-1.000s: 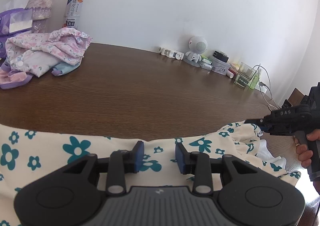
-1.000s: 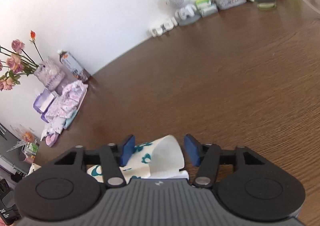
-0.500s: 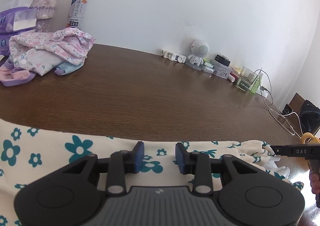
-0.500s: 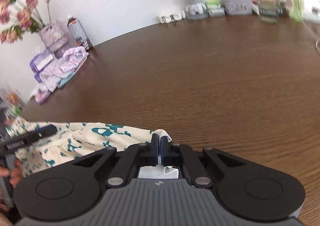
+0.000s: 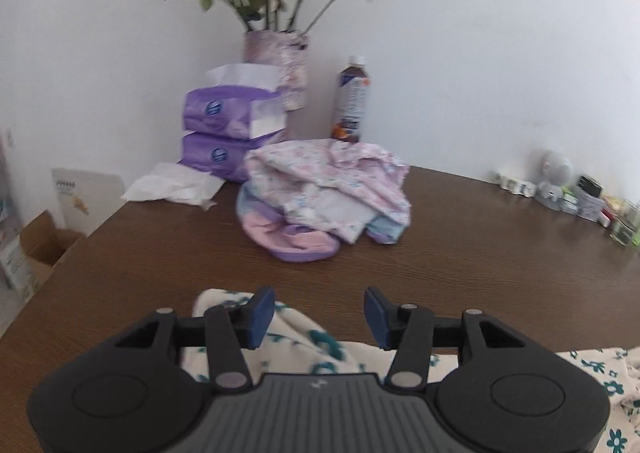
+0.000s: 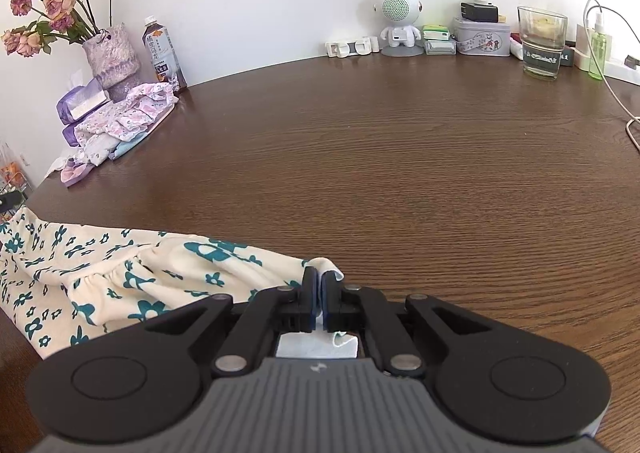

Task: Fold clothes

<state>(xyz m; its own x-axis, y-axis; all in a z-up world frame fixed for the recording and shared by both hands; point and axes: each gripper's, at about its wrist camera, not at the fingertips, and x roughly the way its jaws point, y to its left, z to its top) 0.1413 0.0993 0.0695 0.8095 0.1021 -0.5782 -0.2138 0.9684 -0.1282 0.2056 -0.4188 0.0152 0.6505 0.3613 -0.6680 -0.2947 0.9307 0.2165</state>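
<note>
garment (image 6: 120,277): soft, light, being judged best pinched at hems | right hand-held gripper (image 6: 319,295): being kept clamped on its corner | left hand-held gripper (image 5: 318,317): jaws being opened, gripping nothing

Bare table (image 6: 400,173) beyond garment (image 6: 120,273)

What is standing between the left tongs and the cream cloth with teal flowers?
Nothing visible. The left tongs, now opening, hang right above the flowered cloth, with its corner lying between them but not pinched. The pink clothes pile lies farther back on the table. The right tongs are shut on the cloth's other end.
</note>
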